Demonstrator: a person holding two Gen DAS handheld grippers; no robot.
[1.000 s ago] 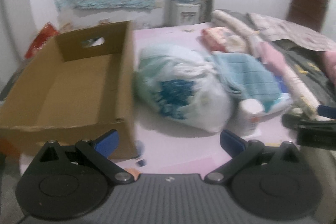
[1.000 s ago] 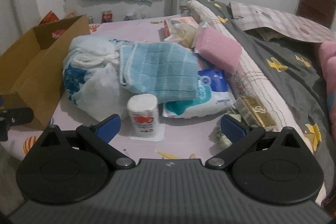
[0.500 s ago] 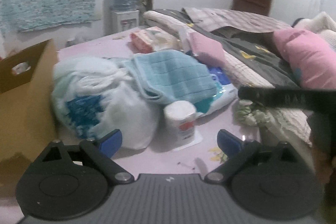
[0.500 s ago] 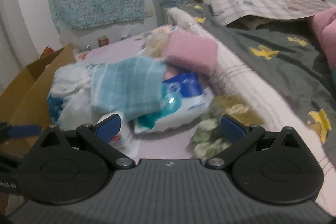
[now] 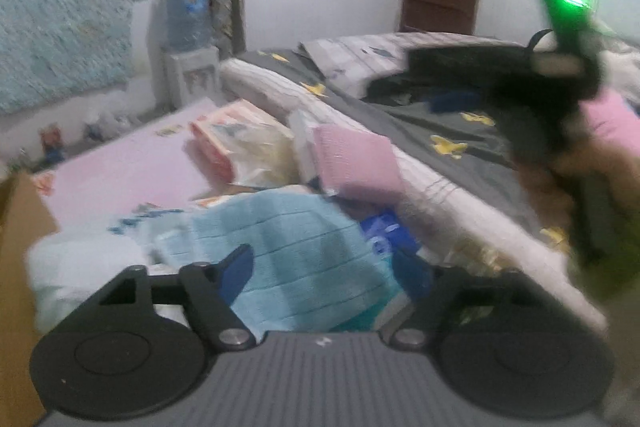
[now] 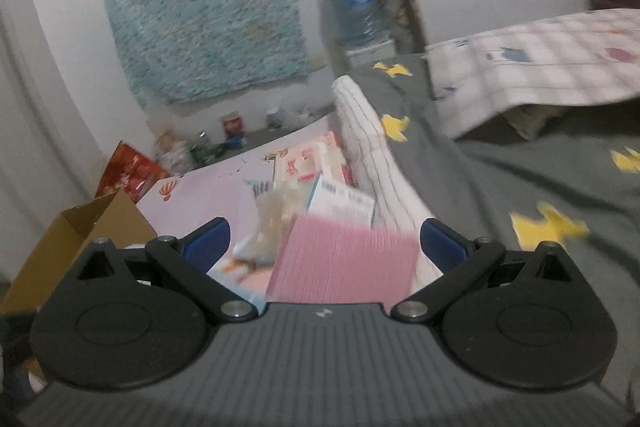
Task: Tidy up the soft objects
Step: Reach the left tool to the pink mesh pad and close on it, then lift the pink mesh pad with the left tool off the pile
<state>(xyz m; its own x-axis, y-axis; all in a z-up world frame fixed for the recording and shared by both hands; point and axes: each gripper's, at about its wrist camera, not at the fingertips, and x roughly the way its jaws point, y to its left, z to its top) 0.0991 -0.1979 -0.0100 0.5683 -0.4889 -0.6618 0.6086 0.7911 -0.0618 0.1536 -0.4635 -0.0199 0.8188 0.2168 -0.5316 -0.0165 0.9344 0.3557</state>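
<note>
My left gripper [image 5: 324, 267] hovers low over a folded light blue towel [image 5: 304, 251], which lies between its blue fingertips [image 5: 238, 267]. Its jaws are closing, and I see no pad pressing on the cloth. The towel rests on a white plastic bag [image 5: 80, 267] and a blue-printed pack [image 5: 384, 231]. My right gripper [image 6: 324, 243] stands wide open over a folded pink cloth [image 6: 348, 259], which sits between its fingers without touching them. That pink cloth [image 5: 352, 155] also shows in the left wrist view. A hand holds the right gripper's body [image 5: 560, 79] at that view's right edge. Both views are blurred.
An open cardboard box [image 6: 72, 239] stands at the left on the pink mat [image 5: 120, 167]. A red-and-white packet [image 5: 224, 139] lies behind the pile. A rolled striped blanket [image 6: 372, 147] and a grey bedspread [image 6: 520, 167] lie to the right. A water dispenser [image 5: 188, 27] stands at the wall.
Both views swung right and forward over the pile. The left jaws narrowed above the blue towel. The right gripper moved onto the pink cloth. The white roll dropped out of sight.
</note>
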